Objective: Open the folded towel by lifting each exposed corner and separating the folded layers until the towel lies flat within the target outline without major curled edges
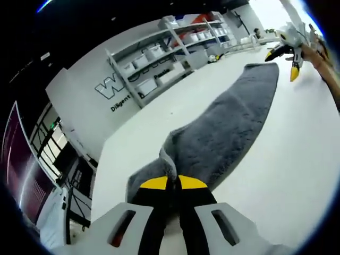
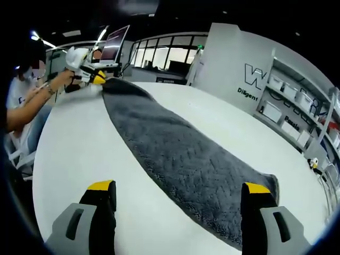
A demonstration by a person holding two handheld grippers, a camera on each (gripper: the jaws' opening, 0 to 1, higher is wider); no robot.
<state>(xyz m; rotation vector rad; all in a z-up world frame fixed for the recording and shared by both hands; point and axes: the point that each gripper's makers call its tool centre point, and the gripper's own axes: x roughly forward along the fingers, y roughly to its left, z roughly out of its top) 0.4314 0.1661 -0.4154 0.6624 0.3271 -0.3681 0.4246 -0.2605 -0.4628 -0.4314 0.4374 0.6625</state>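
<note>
I am working at a wide white table (image 2: 79, 154) in a room lined with storage shelves (image 1: 159, 48); my left gripper (image 1: 166, 183) is clamping one end of the grey towel (image 2: 180, 159), bunching it upward, while my right gripper (image 2: 178, 194) is hanging with jaws apart above the other end, touching nothing. I am judging the risk here: the towel is lying as a long folded strip; pulling with only one end held could drag it sideways or leave the edge curling.

Left gripper view low and close at one end of the long grey fluffy towel (image 1: 228, 127), facing two o'clock along it, right gripper view close above the opposite end, facing eleven o'clock, both sharing the white tabletop (image 2: 74, 154)
</note>
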